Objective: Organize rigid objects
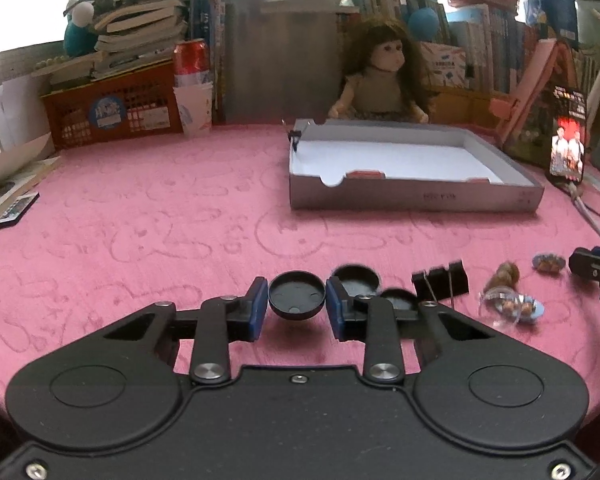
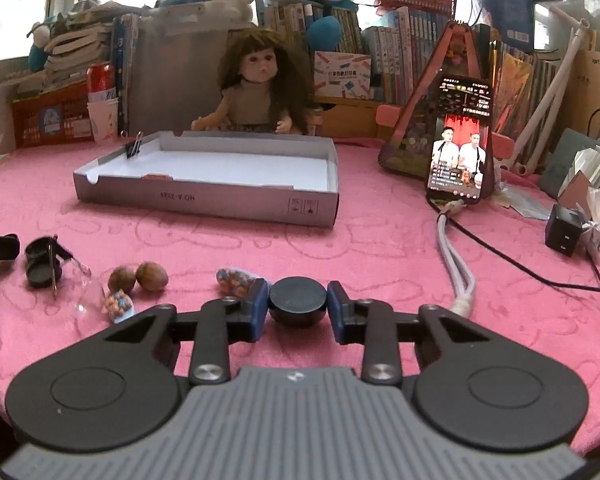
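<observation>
My left gripper (image 1: 297,304) is shut on a black round lid (image 1: 296,294), hollow side up, just above the pink tablecloth. Two more black lids (image 1: 356,278) and a large black binder clip (image 1: 440,280) lie just beyond it. My right gripper (image 2: 298,306) is shut on another black round lid (image 2: 297,300), flat side up. Two walnuts (image 2: 138,277), wrapped candies (image 2: 232,280) and a clear cup (image 2: 86,292) lie to its left. A shallow grey box (image 1: 412,196) with a white floor stands farther back; a small binder clip (image 2: 134,146) sits on its left wall.
A phone (image 2: 458,148) leans at the right with cables (image 2: 456,264) trailing toward me and a black charger (image 2: 562,234). A doll (image 2: 256,88), books, an orange basket (image 1: 112,110) and a red can (image 1: 191,58) line the back. A remote (image 1: 16,210) lies far left.
</observation>
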Demonstrator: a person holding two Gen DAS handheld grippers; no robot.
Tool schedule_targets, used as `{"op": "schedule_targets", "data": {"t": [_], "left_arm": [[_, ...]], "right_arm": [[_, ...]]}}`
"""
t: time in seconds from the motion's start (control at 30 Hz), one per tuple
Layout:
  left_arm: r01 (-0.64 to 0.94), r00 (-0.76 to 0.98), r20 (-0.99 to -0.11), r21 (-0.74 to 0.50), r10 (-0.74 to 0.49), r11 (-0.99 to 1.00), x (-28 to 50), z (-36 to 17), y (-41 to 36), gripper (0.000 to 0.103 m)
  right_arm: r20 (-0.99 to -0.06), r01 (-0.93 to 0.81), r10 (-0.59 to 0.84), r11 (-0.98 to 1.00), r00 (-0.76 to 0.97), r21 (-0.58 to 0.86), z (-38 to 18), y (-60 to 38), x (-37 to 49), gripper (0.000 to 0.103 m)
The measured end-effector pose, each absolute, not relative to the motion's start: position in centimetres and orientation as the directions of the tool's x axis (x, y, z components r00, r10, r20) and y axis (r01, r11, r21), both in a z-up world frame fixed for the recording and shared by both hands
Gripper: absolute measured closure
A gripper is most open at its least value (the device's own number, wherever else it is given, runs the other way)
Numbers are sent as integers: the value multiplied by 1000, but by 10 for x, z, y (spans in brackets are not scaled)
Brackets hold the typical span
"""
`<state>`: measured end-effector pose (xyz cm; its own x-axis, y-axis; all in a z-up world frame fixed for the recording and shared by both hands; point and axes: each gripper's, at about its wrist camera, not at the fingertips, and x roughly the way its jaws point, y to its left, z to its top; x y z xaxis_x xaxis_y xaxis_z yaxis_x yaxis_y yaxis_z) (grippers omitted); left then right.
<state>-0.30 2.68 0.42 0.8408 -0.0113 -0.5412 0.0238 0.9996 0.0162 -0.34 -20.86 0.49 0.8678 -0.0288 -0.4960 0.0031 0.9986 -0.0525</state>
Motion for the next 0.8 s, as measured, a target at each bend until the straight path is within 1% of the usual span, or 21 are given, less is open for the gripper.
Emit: {"op": "schedule_targets", "data": {"t": [0.17, 0.4, 0.53, 0.8], "left_arm": [[19, 850, -526, 6, -13, 1000, 5, 15, 28, 74], [37, 856, -514, -34, -50, 999, 26, 32, 25, 74], [55, 849, -523, -66, -81, 996, 44, 41, 22, 74], [95, 842, -526, -72, -118, 993, 85, 56, 8, 74]], "right_arm": [[-503, 16, -15, 1000, 864, -2, 15, -214, 6, 66], [-528, 39, -1, 997, 849, 61, 23, -219, 27, 66], [-539, 51, 7, 995, 842, 91, 29, -223, 41, 66], [-559, 33, 53, 989, 827, 142, 44, -228, 81, 66]]}}
